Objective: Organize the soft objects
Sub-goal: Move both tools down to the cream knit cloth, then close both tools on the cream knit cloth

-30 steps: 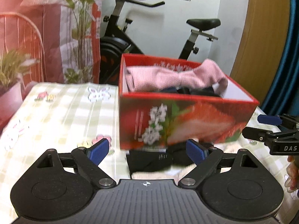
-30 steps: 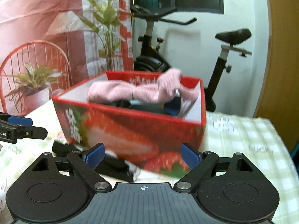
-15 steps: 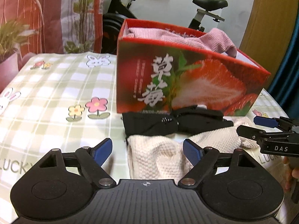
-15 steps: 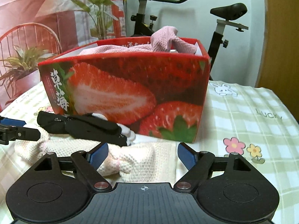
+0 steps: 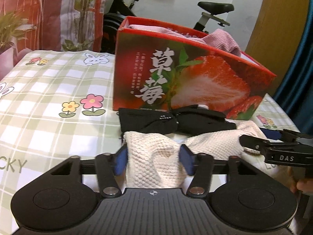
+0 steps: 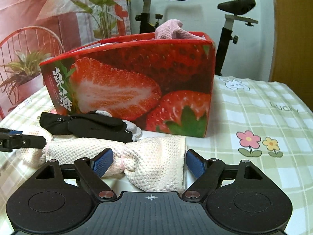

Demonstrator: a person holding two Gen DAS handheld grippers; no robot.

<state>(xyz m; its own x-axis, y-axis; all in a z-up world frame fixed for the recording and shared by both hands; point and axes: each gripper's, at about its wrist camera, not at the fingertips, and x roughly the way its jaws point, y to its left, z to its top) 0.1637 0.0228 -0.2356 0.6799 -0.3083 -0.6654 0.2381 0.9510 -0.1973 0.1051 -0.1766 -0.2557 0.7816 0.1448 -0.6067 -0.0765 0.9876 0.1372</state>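
Both tools dropped from box height down to the counter since a second ago; then the box top and its pink contents filled the views, now the cream knit cloth does. Left tool [image 5: 153,161] is closing, with the left end of the cream cloth [image 5: 156,156] between its blue pads [image 5: 120,161]; the pads look to be touching the knit on both sides, and the cloth is bunched up between them, so a pinch is forming. Half a second ago those pads stood wide either side of the cloth. Right tool [image 6: 149,163] is apart, straddling the right end of the same cloth [image 6: 156,162]; the right pad sits just beside the cloth edge, and the left pad looks close to it, though contact cannot be told.

Cream cloth lies flat on the checked counter [image 5: 49,101], just in front of the strawberry box [image 5: 195,78]. Black socks [image 5: 166,121] lie between the cloth and the box, overlapping the cloth's far edge. Pink cloth [image 5: 221,39] is already in the box, hanging over the rim.

Judgement: the step is a two-handed grasp of the cream cloth, probably to fold or lift it into the box. Left grip nearly done, right not yet started. Risk: the socks resting on the far edge may drag along when the cloth is lifted.
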